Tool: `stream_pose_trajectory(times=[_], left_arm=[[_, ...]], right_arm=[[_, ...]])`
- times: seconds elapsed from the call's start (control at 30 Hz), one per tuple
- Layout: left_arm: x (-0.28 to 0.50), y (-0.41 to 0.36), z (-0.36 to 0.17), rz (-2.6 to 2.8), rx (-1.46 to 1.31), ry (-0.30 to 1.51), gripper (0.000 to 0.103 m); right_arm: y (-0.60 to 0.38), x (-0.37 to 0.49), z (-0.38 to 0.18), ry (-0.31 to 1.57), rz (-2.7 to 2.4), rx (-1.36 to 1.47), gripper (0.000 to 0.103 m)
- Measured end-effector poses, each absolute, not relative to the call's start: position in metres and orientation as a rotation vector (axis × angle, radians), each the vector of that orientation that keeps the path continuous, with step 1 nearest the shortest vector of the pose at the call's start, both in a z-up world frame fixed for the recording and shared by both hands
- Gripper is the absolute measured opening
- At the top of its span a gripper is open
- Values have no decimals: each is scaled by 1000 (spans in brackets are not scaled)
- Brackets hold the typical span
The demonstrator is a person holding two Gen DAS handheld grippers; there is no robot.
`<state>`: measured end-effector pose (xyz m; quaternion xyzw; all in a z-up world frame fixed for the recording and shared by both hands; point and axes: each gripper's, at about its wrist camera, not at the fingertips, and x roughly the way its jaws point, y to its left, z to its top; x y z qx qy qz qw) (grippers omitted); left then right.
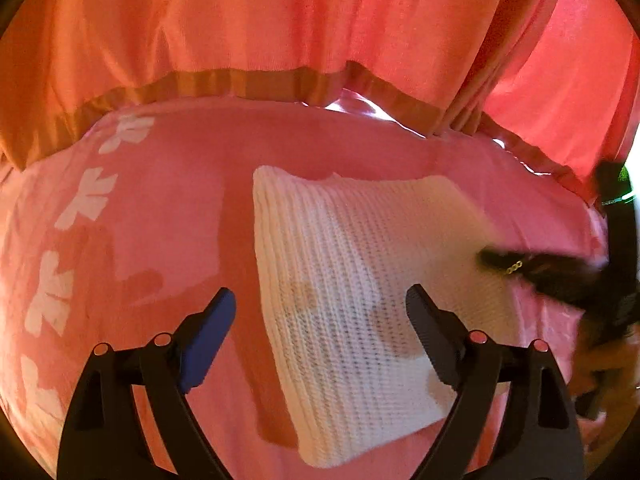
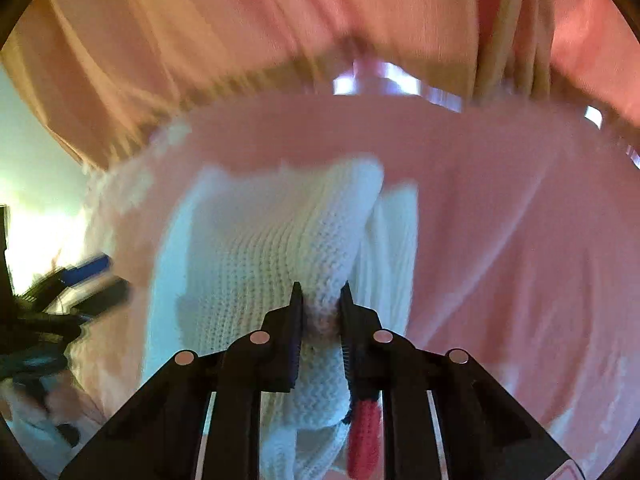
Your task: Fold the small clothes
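We find the white knitted garment [image 1: 352, 304] lying on the pink cloth [image 1: 180, 216] that covers the surface, partly folded by our judgement: one layer is lifted and doubled over the rest, so the fold is in hand but not yet laid flat. The right gripper [image 2: 320, 300] is clenched on a bunched edge of the garment, with knit pinched between both fingers and a red trim piece [image 2: 364, 436] hanging just below the grip. The left gripper [image 1: 320, 308] stands released, jaws wide apart, hovering above the garment's near portion and touching nothing we can confirm. What remains, as we judge it, is to lay the held edge down and smooth it. Beyond the garment hangs an orange curtain [image 1: 248, 24] with a darker hem. White flower prints [image 1: 86, 196] run along the cloth left of the garment. Nothing lies on the garment itself; motion blur obscures finer detail in the right wrist view.
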<state>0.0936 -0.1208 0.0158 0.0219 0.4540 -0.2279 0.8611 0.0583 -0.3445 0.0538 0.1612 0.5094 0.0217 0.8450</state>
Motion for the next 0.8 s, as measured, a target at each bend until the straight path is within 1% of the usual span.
stream_pose_trajectory(times=[0.07, 0.1, 0.13, 0.2, 0.23, 0.3, 0.33, 0.37, 0.43, 0.53, 0.6, 0.7, 0.8], left_arm=[[95, -124, 10, -463, 68, 951, 85], [95, -125, 6, -459, 73, 959, 85], [98, -126, 0, -452, 71, 977, 85], [102, -128, -9, -462, 58, 1013, 85], [103, -129, -12, -461, 59, 1026, 85], [101, -133, -17, -451, 70, 1041, 85], [100, -134, -18, -452, 74, 1040, 85], [98, -135, -19, -456, 81, 1037, 85], [94, -139, -22, -450, 107, 1029, 85], [89, -144, -27, -451, 129, 1035, 85], [87, -145, -30, -449, 133, 1044, 85], [85, -148, -34, -454, 136, 1059, 87], [86, -149, -38, -458, 126, 1076, 88]], right_arm=[[-354, 61, 33, 1147, 19, 351, 16], [-356, 63, 9, 1228, -7, 351, 20], [-355, 64, -6, 1268, -8, 354, 22], [-356, 60, 1, 1234, -13, 364, 27], [-358, 57, 10, 1209, -7, 376, 28], [-361, 46, 28, 1146, -3, 408, 38], [-362, 41, 33, 1125, -6, 410, 53], [-362, 39, 34, 1116, -16, 405, 63], [-357, 38, 26, 1146, -33, 387, 63], [-351, 44, 6, 1213, -14, 438, 63], [-349, 45, -5, 1237, -3, 463, 70], [-348, 42, -13, 1246, -5, 477, 75], [-352, 40, -16, 1248, -2, 515, 76]])
